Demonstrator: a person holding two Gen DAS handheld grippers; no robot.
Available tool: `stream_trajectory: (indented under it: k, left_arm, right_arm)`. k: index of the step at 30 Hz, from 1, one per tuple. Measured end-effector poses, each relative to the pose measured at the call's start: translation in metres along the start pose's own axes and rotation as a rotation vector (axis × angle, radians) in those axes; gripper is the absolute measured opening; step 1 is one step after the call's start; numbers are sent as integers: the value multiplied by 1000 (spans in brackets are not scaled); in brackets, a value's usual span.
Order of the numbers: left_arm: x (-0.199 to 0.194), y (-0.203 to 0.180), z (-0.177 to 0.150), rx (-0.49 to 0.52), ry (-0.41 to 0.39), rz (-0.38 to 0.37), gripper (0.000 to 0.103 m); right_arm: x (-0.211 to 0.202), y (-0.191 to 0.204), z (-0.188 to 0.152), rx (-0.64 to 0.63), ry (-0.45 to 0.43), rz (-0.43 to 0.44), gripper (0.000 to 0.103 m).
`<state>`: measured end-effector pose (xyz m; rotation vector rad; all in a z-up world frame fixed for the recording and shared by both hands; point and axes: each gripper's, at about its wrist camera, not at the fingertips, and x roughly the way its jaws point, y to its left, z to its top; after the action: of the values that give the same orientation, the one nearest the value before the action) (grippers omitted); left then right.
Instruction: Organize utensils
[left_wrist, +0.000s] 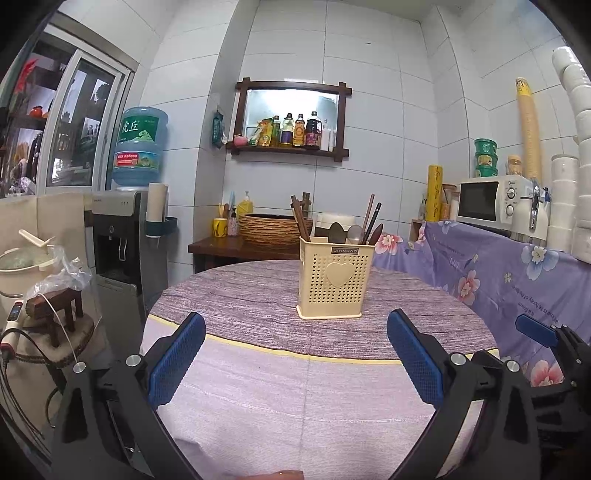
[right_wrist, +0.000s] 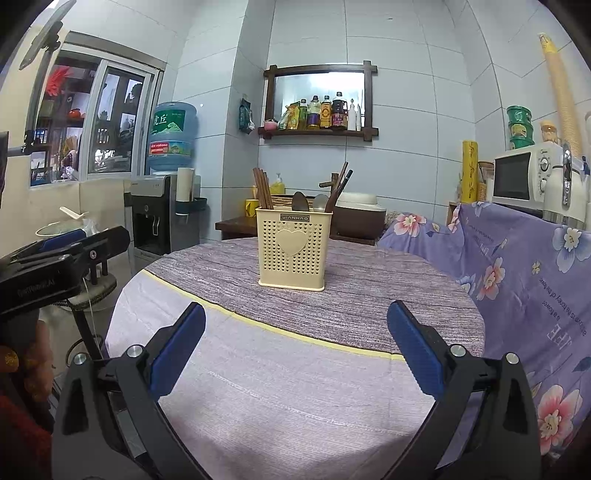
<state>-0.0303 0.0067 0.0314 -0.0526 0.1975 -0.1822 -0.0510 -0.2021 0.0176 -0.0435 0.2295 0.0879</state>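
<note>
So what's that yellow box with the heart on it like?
The yellow box is a cream plastic utensil holder, square, dotted with little holes, with a raised heart and a small dark label on its front. It stands upright on the round table. Chopsticks and spoons poke out. Nothing else touches it.

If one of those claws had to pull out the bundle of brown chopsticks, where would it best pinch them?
I would pinch the chopsticks near their tops, coming down from above. They stand almost upright in the left rear corner of the cream utensil holder, whose walls hide their lower halves. The open right gripper seems better lined up; the spoons stand close alongside, so close gently.
</note>
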Motion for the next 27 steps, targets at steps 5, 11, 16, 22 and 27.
stream_trajectory:
  k: [5,11,16,22,27]
  left_arm:
    - [0,0,0,1,2,4,98]
    - [0,2,-2,-1,9,5,98]
    - [2,3,-2,1,15,13,98]
    - [4,4,-3,-2,24,19,98]
    - [6,4,-4,1,33,29,98]
  right_arm:
    - [0,1,-1,-1,3,2,97]
    - [1,1,-1,-2,4,1,97]
    - [2,0,-4,2,8,3,97]
    - [3,1,-6,4,16,2,97]
    - [4,1,-7,7,24,1,97]
